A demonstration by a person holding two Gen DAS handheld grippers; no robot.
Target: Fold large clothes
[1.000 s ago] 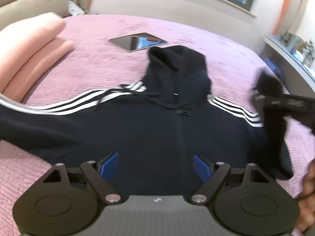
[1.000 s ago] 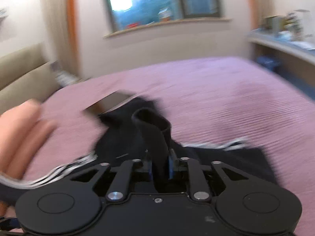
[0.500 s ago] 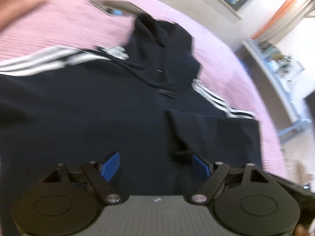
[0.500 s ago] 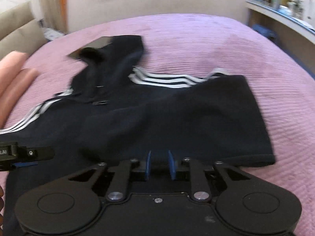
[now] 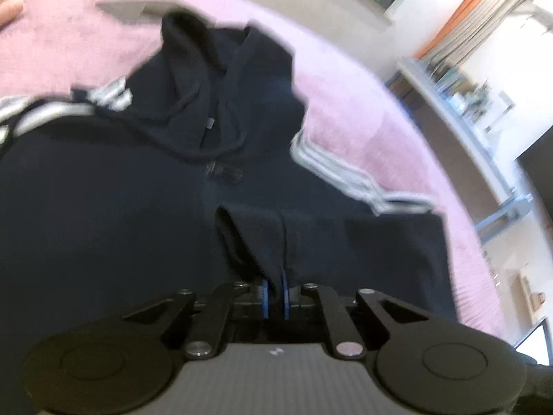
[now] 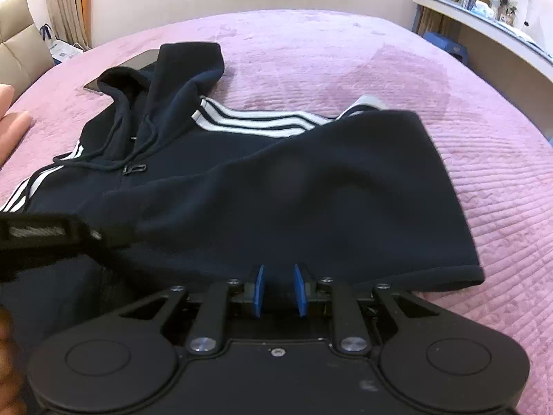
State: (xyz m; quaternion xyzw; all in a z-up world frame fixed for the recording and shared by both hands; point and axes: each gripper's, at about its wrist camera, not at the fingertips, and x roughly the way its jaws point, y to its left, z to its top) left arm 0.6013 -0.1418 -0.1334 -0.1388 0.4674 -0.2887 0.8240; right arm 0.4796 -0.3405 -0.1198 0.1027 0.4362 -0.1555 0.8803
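Left wrist view: left claw pinched on hoodie fold | right claw slightly parted, grip unclear | hoodie flat on bed | lift evenly, keep fold aligned.

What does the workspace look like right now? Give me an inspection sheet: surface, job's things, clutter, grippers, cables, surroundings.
Surface: pink quilted bedspread, rumpled in places.
Job's things: dark hoodie with white stripes lies flat, hood away from the cameras; the sleeve on the right is folded across the body.
Clutter: flat tablet partly under the hood; peach pillow at the left edge.
Grippers: left gripper jaws shut on a pinch of hoodie cloth; right gripper jaws apart at the folded sleeve's edge, not pressing on cloth.
Cables: nothing seen.
Surroundings: shelf with books along the right wall, curtains, beige headboard.
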